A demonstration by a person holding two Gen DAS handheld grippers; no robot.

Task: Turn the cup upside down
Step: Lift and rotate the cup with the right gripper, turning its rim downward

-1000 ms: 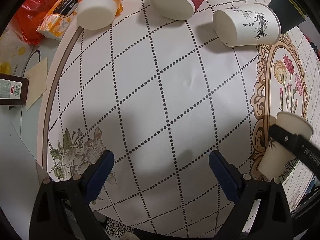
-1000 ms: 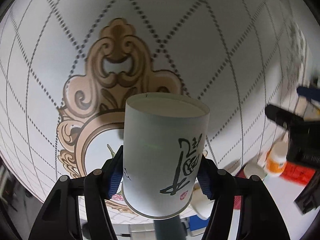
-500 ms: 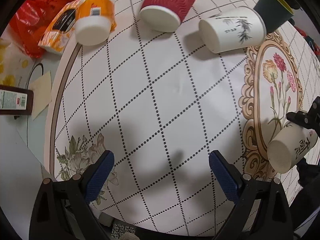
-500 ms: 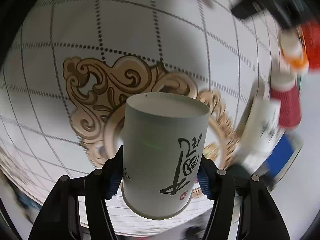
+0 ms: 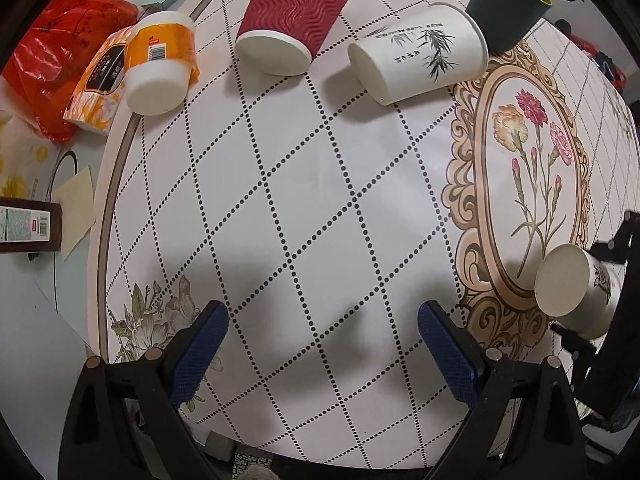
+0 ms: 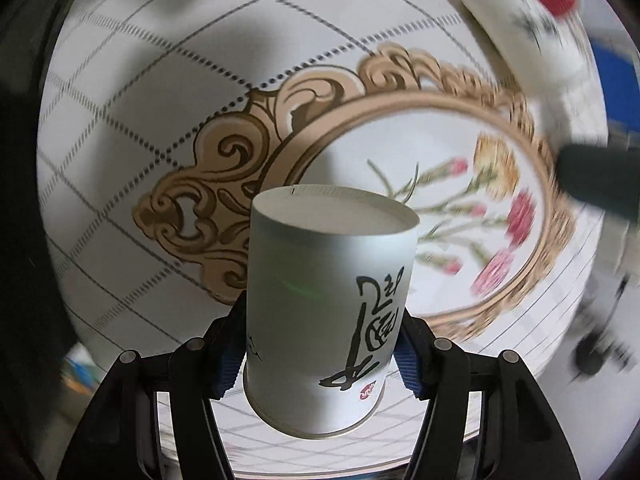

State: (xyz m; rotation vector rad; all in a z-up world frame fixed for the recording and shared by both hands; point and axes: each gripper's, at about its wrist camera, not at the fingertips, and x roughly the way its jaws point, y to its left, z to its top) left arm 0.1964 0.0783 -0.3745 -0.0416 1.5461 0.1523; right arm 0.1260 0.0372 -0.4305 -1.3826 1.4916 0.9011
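Observation:
My right gripper (image 6: 322,354) is shut on a white paper cup (image 6: 326,308) with black brush writing, its base end pointing away from the camera, above the flower medallion of the tablecloth. In the left wrist view the same cup (image 5: 574,294) shows at the right edge, tilted with its base toward me, held in the right gripper (image 5: 576,312) just above the cloth. My left gripper (image 5: 322,344) is open and empty over the dotted diamond pattern near the table's front edge.
At the far side lie a red ribbed cup (image 5: 294,20) and a white bamboo-print cup (image 5: 420,54) on their sides, with a dark green cup (image 5: 508,4) upright. An orange container (image 5: 160,68), tissue pack (image 5: 98,80) and red bag (image 5: 60,52) sit far left.
The right gripper has swung round with the cup, turning it over above the medallion and lowering it. The left gripper has drawn back a little, still open.

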